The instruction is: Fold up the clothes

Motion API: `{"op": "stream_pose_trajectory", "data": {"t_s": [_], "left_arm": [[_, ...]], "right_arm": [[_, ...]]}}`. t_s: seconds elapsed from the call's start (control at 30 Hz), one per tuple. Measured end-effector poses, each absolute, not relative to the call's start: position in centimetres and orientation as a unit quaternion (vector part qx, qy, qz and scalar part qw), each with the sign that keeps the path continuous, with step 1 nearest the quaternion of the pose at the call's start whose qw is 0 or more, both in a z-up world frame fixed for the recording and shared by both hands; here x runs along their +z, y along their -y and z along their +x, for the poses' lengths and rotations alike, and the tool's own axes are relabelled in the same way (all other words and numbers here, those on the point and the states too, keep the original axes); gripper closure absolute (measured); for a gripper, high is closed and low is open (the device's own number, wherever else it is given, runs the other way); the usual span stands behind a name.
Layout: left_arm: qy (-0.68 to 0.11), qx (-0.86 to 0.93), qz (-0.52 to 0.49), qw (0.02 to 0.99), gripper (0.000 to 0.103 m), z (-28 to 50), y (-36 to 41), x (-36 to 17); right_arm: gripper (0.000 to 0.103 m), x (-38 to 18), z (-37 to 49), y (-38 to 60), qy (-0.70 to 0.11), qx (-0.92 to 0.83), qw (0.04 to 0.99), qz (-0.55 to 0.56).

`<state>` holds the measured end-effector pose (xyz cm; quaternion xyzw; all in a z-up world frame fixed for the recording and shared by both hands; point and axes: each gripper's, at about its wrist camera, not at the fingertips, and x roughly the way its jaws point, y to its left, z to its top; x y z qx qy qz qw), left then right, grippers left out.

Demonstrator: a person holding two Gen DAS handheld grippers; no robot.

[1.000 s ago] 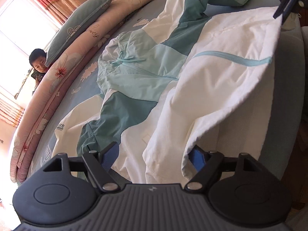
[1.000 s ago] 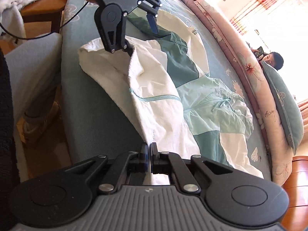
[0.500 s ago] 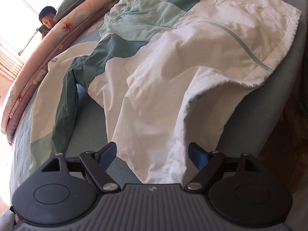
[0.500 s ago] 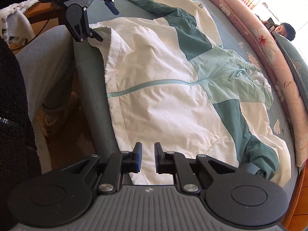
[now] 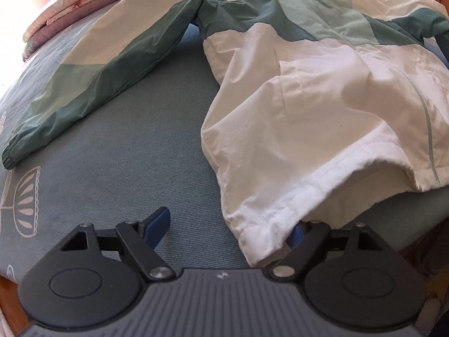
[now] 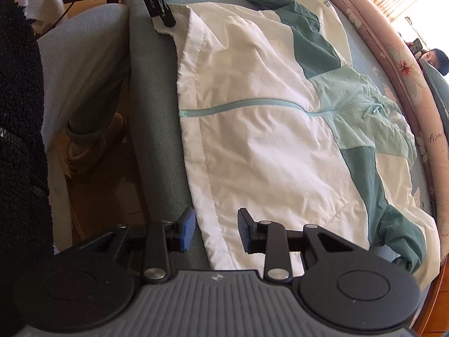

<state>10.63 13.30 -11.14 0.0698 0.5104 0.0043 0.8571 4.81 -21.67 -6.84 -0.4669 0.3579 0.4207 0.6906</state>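
1. Two views. Left wrist: jacket [image 5: 322,106] flat on bed [image 5: 118,151]; left gripper [image 5: 230,226] wide, empty, hem corner between pads.
2. Right wrist: right gripper [image 6: 214,229] opening, hem [image 6: 216,241] between, unpinched. Light, limp, slick; likely best pinched at the stitched hem.

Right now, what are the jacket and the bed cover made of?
The jacket looks like thin, smooth woven nylon or polyester with a faint sheen: it creases sharply and puckers along the stitched hem. The bed cover looks like a thicker matte woven cloth, with fine ribbing and a printed pattern. Both are guesses.
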Motion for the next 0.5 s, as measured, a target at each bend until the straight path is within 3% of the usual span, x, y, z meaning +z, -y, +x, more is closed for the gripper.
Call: {"op": "stream_pose_trajectory", "data": {"t_s": [0.2,0.33,0.5], "left_arm": [[-0.466,-0.013,0.172,0.868,0.023,9.1,-10.7,-9.6],[-0.363,-0.104,0.325,0.867,0.021,5.0,-7.0,-8.4],[-0.251,-0.147,0.486,0.824,0.021,2.9,-2.4,-10.5]], "right_arm": [[0.066,-6.8,4.8,17.1,-0.306,0.457,0.705,-0.449],[0.065,-7.5,5.1,14.4,-0.288,0.469,0.713,-0.434],[0.063,-9.4,6.6,11.7,-0.314,0.466,0.734,-0.381]]}}
